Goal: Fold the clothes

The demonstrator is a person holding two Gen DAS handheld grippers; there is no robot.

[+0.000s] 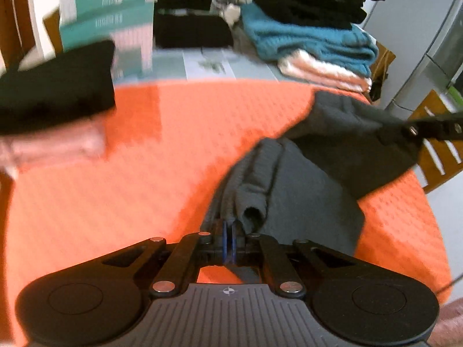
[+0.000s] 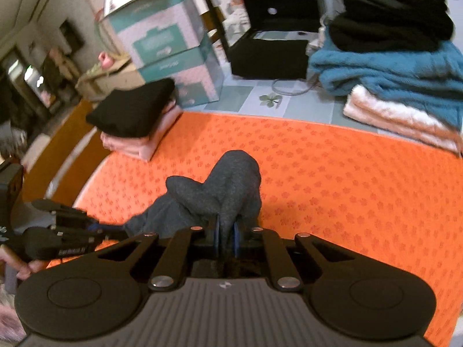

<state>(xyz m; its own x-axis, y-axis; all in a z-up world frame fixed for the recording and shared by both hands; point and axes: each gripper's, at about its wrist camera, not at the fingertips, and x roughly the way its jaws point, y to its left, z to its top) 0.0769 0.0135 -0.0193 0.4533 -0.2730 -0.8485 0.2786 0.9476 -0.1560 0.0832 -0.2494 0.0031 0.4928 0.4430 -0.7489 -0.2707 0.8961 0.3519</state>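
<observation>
where cloth spreads orange point(image 2: 332, 173), folded stacks point(image 2: 405, 81) beyond

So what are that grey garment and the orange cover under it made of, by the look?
The grey garment looks like a soft matte knit, maybe fleece or jersey: heathered surface, limp folds, ribbed edge. The orange cover looks like thin woven or embossed cloth with a repeating small flower pattern; the exact fibre cannot be told.

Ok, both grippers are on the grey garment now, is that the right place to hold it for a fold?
Probably yes. The left gripper pinches the ribbed hem edge of the grey garment, and the right gripper pinches a bunched end. Both come from the near side, so the cloth hangs between them over the orange mat.
</observation>
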